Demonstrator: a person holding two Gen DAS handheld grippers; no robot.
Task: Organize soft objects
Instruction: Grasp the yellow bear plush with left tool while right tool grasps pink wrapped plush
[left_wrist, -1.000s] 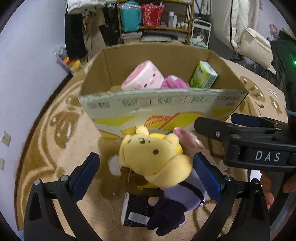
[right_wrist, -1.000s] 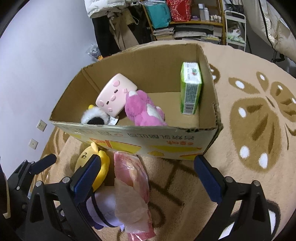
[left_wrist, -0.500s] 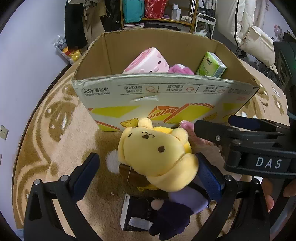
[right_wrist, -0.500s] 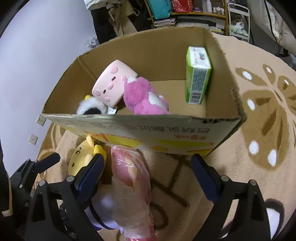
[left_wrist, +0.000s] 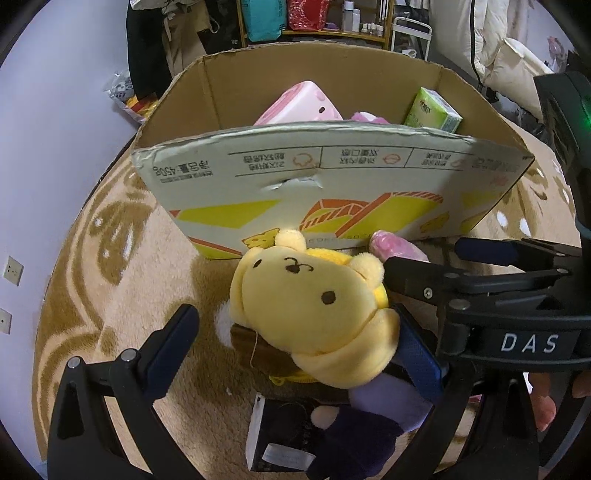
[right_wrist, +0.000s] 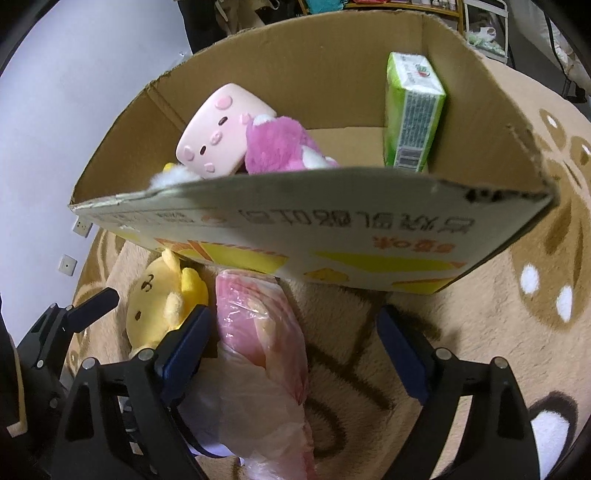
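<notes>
Left to right across the rug (left_wrist: 110, 280).

Left gripper (left_wrist: 295, 343): jaws wide, straddling the yellow bear (left_wrist: 314, 306). The right pad looks to touch the bear's side; the left pad stands well clear, so I call it no grip. The bear lies on the rug just in front of the box (left_wrist: 332, 184), half on top of a purple toy (left_wrist: 373, 413) and a dark packet (left_wrist: 280, 435).

Right gripper (right_wrist: 295, 354): jaws wide and narrowing only a little. The pink bag (right_wrist: 258, 332) lies between them, hard by the left pad, with the right pad far off. Not held.

In the box already: pink pig cushion (right_wrist: 221, 129), magenta plush (right_wrist: 280, 144), green tissue pack (right_wrist: 410, 110).

Risks, my judgement:
- The two grippers sit almost side by side; closing both could knock frames together or pinch the bear's ear with the bag.
- The bag's film is slack, so a squeeze may catch plastic only and it slides out.
- The bear sits off-centre, so it could roll away as the far pad sweeps in.
- The near box wall looms close; a lift could clip it.

Against a second ago: both views show the box wall larger and nearer, the bear fills more of the left view, and the right jaws are slightly narrower.
</notes>
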